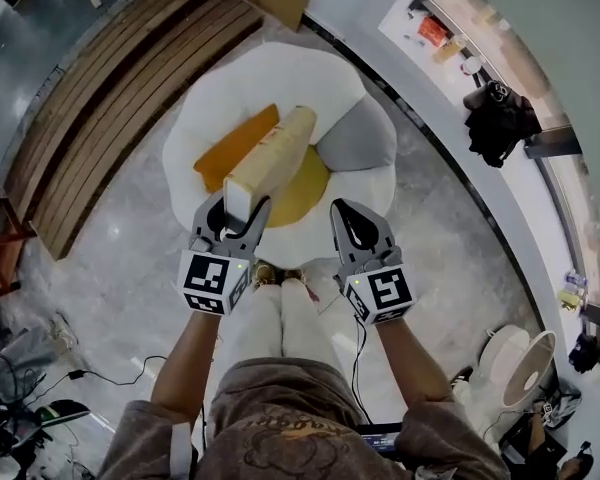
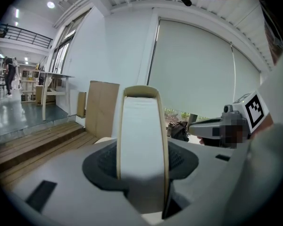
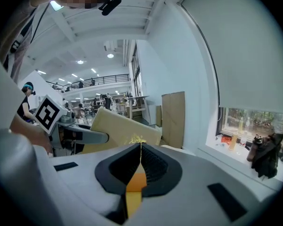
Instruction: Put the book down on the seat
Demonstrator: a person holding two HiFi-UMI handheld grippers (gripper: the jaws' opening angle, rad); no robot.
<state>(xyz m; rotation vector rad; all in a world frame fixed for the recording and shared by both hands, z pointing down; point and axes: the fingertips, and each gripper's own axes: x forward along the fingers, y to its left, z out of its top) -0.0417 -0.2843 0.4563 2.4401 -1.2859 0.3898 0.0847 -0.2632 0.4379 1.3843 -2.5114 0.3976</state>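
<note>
A person stands in front of a white seat (image 1: 310,68) shaped like a flower, with a yellow middle (image 1: 302,196). On the seat lie 1 gray cushion (image 1: 358,138) and 1 orange cushion (image 1: 232,148).

The left tongs (image 1: 236,213) are clamped on a thick book (image 1: 275,153). It has a cream cover and white pages. In the left gripper view the book (image 2: 141,126) stands on its edge between the 2 jaws of the left tongs (image 2: 141,171), and its pages face the camera. The book is over the seat, above the yellow middle and the orange cushion. I cannot tell if it touches the seat.

The right tongs (image 1: 346,208) are just beside the book, on its right. In the right gripper view the right tongs (image 3: 140,147) have their jaws together at the tips and hold nothing.

A wooden step (image 1: 120,78) runs along the floor to the left of the seat. A white fan (image 1: 525,363) stands on the floor to the right.
</note>
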